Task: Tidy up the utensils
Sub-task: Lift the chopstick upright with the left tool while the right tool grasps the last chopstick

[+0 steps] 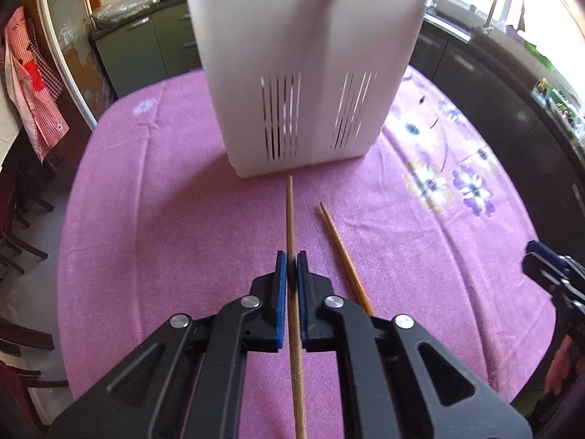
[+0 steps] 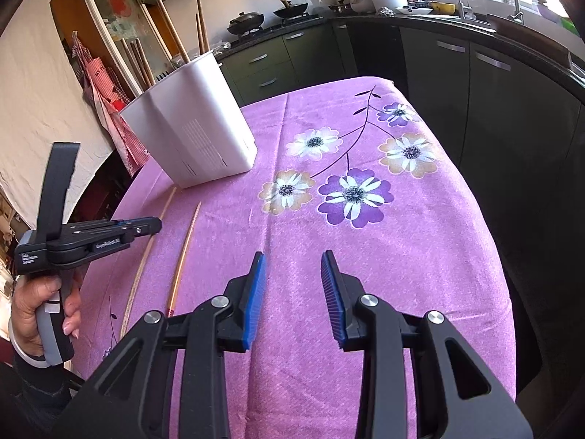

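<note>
My left gripper (image 1: 291, 256) is shut on a pale wooden chopstick (image 1: 290, 216) that runs lengthwise between its blue pads, tip pointing at the white slotted utensil holder (image 1: 307, 84). A second, darker chopstick (image 1: 343, 256) lies on the purple cloth just to the right of it. In the right wrist view my right gripper (image 2: 292, 267) stands open over the cloth with nothing between its fingers. To its left are the left gripper (image 2: 157, 225), both chopsticks (image 2: 184, 252) and the holder (image 2: 193, 135), which has several wooden utensils (image 2: 172, 36) standing in it.
The table wears a purple flowered cloth (image 2: 351, 194). Dark kitchen cabinets (image 2: 493, 109) and a counter with pots and a sink wrap round the far and right sides. A red checked apron (image 1: 33, 84) hangs at the left. A hand (image 2: 40, 314) grips the left tool.
</note>
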The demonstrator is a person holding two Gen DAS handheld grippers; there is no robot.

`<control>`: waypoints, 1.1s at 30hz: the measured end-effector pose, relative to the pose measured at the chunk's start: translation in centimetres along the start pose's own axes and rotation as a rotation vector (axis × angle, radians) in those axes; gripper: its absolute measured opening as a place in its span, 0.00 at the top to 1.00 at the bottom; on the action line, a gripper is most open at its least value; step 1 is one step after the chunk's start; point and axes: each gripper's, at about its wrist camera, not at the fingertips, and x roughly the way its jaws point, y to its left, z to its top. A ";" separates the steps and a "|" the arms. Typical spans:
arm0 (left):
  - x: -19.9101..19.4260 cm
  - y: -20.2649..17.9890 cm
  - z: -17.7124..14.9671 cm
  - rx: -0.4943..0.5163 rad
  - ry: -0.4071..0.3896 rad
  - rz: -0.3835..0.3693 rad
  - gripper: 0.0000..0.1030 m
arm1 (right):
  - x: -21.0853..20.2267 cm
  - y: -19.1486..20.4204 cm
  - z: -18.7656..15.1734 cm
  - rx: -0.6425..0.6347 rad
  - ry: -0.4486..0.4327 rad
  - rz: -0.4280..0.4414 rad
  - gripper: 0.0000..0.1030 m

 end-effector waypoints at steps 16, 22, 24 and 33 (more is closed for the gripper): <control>-14.5 2.3 -2.8 -0.018 -0.341 0.012 0.95 | 2.9 4.0 1.6 -0.116 0.077 0.025 0.66; -16.2 2.8 -4.4 -0.009 -0.380 0.035 0.95 | 8.1 8.6 3.2 -0.238 0.205 0.055 0.66; -16.5 3.1 -4.8 -0.008 -0.386 0.044 0.95 | 9.9 10.2 3.6 -0.267 0.238 0.053 0.66; -16.5 3.6 -5.3 -0.005 -0.383 0.035 0.95 | 14.2 14.5 3.6 -0.356 0.340 -0.010 0.66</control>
